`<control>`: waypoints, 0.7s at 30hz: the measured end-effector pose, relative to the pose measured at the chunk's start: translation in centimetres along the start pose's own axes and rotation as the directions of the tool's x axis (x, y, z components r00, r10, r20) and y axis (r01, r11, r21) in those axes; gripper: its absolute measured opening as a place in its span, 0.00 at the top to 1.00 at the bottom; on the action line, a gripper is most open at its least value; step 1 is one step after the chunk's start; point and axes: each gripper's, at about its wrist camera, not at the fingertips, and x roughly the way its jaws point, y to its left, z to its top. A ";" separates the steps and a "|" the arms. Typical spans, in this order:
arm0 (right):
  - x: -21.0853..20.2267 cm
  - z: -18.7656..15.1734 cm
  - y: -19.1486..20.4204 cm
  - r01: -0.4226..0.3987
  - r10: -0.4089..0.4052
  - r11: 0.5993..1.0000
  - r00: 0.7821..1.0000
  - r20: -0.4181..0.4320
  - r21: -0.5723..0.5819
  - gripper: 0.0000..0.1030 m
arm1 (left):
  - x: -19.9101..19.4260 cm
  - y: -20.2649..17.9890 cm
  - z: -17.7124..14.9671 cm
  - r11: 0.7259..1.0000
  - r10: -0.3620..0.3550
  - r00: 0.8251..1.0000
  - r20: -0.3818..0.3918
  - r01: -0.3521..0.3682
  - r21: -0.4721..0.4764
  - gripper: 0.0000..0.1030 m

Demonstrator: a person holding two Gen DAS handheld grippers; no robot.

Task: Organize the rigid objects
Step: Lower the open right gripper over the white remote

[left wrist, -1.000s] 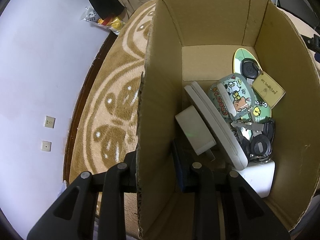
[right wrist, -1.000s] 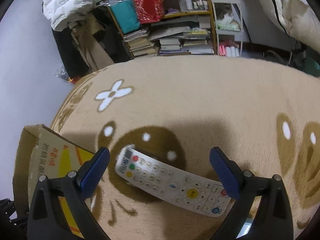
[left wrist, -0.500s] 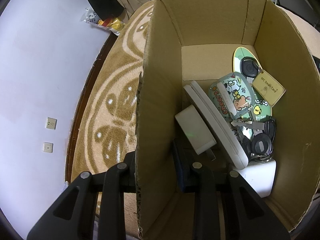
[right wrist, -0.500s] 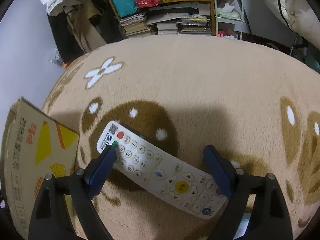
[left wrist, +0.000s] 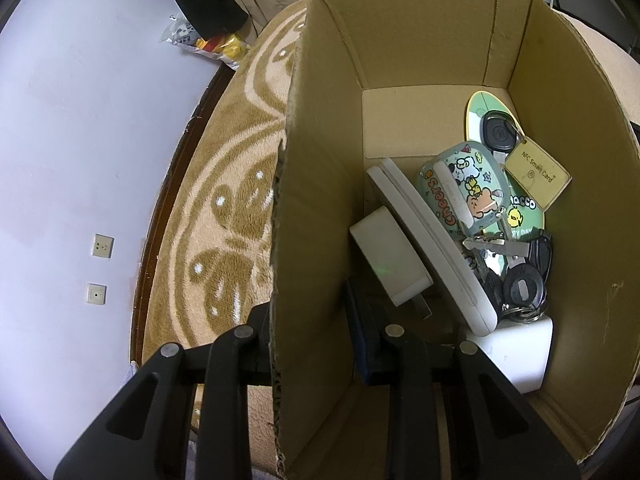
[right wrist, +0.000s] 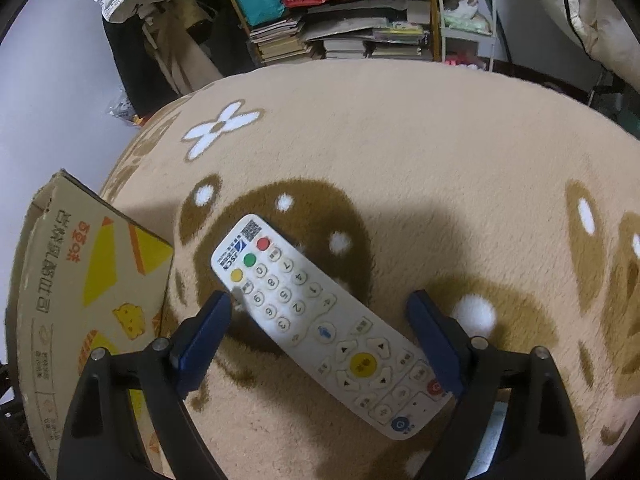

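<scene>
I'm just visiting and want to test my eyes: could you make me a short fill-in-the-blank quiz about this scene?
1. The left tongs are clamped on a wall of the cardboard ____.
2. The white remote control lies on the ____, between the open right tongs.
3. The round button under the remote's logo, beside the green one, is ____.

Missing words: box; rug; red

We see a tan plush carpet [right wrist: 420,152] with brown patches and white flower and dot motifs. On it lies a white remote control [right wrist: 320,320], buttons up, set diagonally over a brown patch. Just beside it stands a cardboard box [right wrist: 80,300] with yellow printing. The carpet seems to end at a dark strip [left wrist: 168,200] beside the pale floor [left wrist: 80,120].
</scene>
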 end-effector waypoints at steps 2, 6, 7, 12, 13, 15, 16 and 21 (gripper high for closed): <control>0.2 -0.1 0.2 0.016 -0.016 1.000 1.000 0.000 -0.008 0.09 | 0.1 0.1 0.0 1.000 0.000 1.000 -0.001 0.000 0.000 0.74; 0.1 -0.1 0.6 0.040 -0.040 0.998 0.999 0.003 -0.043 0.12 | 0.1 0.1 0.0 1.000 0.002 1.000 0.000 -0.002 0.003 0.74; 0.1 -0.1 0.8 0.052 -0.052 0.998 0.999 0.013 -0.047 0.13 | 0.1 0.1 0.0 1.000 0.003 1.000 0.000 -0.003 0.004 0.74; 0.3 -0.3 1.6 0.065 -0.063 0.994 0.998 0.024 -0.083 0.18 | 0.2 0.0 -0.1 1.000 0.004 1.000 -0.001 -0.004 0.004 0.74; 0.5 -0.4 1.9 0.075 -0.073 0.992 0.997 0.018 -0.100 0.18 | 0.2 0.0 -0.1 1.000 0.005 1.000 -0.001 -0.005 0.005 0.74; 0.8 -0.7 2.4 0.098 -0.098 0.985 0.995 0.005 -0.145 0.18 | 0.3 0.0 -0.1 1.000 0.006 1.000 -0.002 -0.006 0.006 0.74; 0.9 -0.7 2.6 0.108 -0.109 0.981 0.994 0.005 -0.159 0.19 | 0.3 0.0 -0.1 1.000 0.006 1.000 -0.003 -0.006 0.006 0.74; 0.4 -0.7 3.1 0.138 -0.134 0.975 0.990 0.037 -0.174 0.50 | 0.4 -0.1 0.0 1.000 0.007 1.000 -0.004 -0.007 0.007 0.74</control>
